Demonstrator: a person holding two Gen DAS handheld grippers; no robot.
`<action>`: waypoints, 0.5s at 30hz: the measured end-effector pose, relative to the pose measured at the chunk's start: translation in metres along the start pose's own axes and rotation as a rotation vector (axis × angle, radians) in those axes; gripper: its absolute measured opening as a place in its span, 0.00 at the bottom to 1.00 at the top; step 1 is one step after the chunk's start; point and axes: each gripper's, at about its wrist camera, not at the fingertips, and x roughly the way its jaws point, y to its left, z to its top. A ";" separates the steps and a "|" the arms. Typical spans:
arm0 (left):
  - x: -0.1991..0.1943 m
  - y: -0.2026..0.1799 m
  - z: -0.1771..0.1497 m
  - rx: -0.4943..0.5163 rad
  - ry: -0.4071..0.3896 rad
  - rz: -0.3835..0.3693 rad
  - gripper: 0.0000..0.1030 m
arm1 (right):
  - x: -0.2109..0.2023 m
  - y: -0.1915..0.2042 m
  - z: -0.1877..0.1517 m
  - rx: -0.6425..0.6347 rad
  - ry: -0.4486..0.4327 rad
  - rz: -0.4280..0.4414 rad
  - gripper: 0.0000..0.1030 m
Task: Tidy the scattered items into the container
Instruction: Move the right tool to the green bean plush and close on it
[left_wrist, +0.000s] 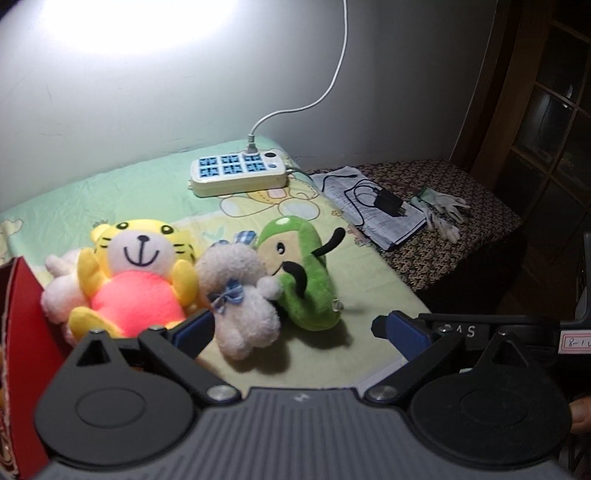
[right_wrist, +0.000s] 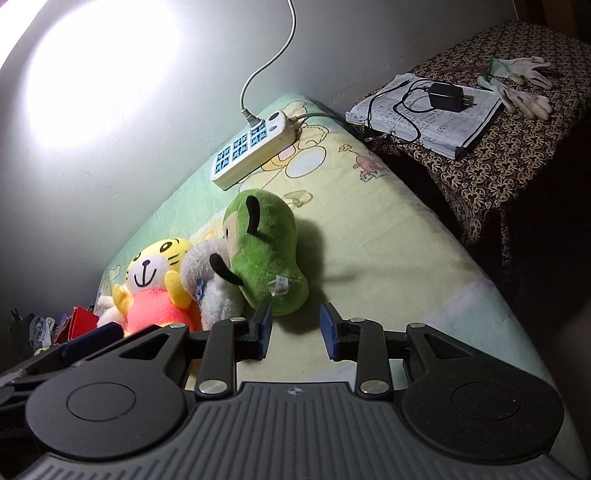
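While three plush toys huddle together on the pale green bedsheet (left_wrist: 155, 184), the yellow tiger (left_wrist: 140, 266) leans against the white lamb (left_wrist: 240, 291), which presses against the green plush (left_wrist: 306, 273). The red box (left_wrist: 22, 332) stands just left of the tiger. The left gripper (left_wrist: 291, 328) hovers with jaws wide apart and empty, near the lamb; the right gripper (right_wrist: 295, 328) hangs with fingers parted and empty, near the green plush. A power strip (left_wrist: 238, 173) lies behind
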 end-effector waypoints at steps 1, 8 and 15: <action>0.007 0.000 0.002 -0.002 0.000 -0.011 0.96 | 0.001 -0.001 0.006 -0.004 -0.002 0.008 0.31; 0.046 0.007 0.023 -0.067 0.007 -0.096 0.96 | 0.017 -0.006 0.045 -0.017 0.040 0.088 0.33; 0.072 0.021 0.034 -0.171 0.049 -0.201 0.96 | 0.038 -0.017 0.064 -0.007 0.080 0.115 0.37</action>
